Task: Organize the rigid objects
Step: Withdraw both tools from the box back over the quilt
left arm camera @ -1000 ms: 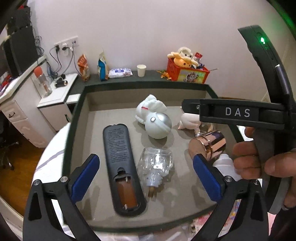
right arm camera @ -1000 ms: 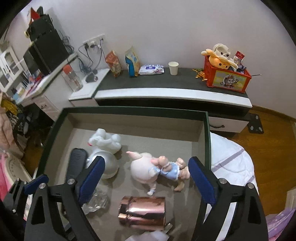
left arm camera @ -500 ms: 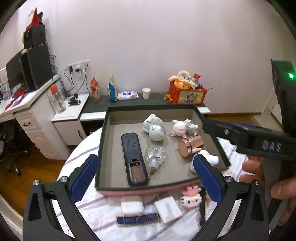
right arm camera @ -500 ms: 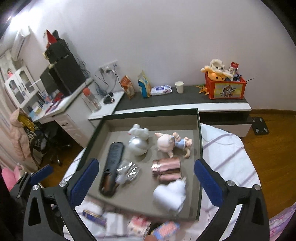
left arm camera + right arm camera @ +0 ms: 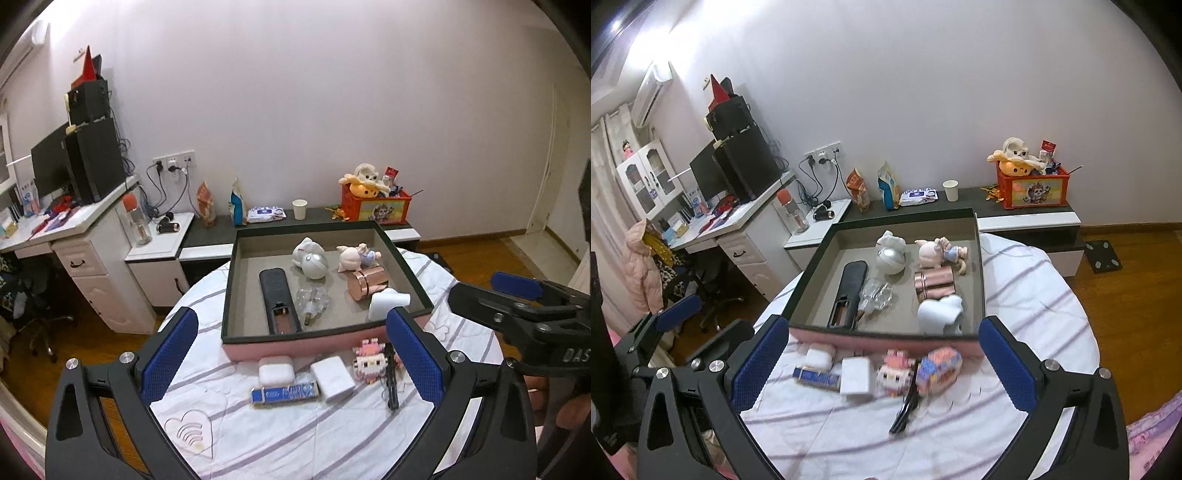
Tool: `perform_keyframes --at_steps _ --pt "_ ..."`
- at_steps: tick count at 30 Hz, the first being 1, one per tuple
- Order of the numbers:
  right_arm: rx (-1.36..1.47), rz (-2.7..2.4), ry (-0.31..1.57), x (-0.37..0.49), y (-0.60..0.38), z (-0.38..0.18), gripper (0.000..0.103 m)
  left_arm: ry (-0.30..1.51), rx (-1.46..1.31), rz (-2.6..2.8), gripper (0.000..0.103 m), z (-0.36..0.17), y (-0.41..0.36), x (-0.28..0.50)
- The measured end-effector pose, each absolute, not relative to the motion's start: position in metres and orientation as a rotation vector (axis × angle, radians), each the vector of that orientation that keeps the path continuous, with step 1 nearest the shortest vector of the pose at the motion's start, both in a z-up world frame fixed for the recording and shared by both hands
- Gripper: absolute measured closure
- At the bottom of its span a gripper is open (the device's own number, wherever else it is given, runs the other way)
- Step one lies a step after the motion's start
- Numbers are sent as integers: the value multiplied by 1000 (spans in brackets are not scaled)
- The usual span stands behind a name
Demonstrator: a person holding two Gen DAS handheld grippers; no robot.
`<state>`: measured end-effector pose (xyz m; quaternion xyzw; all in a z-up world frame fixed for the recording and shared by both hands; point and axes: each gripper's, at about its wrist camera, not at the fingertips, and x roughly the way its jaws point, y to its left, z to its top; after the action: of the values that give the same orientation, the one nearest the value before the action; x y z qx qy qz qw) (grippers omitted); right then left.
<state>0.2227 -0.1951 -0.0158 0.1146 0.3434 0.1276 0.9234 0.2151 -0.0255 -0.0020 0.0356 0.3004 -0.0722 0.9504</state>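
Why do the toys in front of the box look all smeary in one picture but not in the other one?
Right wrist view: the pink block toy and black pen are smeared by motion blur; a bright glare sits top left. Left wrist view: the same block toy and blue bar look sharp; the fisheye lens bends the walls in both views.

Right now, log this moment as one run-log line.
left tool: open, empty | right tool: open, empty | box: seven items | outside box: earbud case, charger, block toy

Only one marking was legible — white capitals "DAS" on the black body of the right gripper. The print on the wipes packet stayed too blurred to read.
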Motion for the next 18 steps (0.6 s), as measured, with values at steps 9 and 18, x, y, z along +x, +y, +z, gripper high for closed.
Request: perform_keyframes --at_steps 9,18 --pt "263 218 699 165 -208 -28 0 658 -15 -116 0 -27 6 173" --pt "235 160 723 139 -205 -42 0 739 -78 -85 0 -64 29 144"
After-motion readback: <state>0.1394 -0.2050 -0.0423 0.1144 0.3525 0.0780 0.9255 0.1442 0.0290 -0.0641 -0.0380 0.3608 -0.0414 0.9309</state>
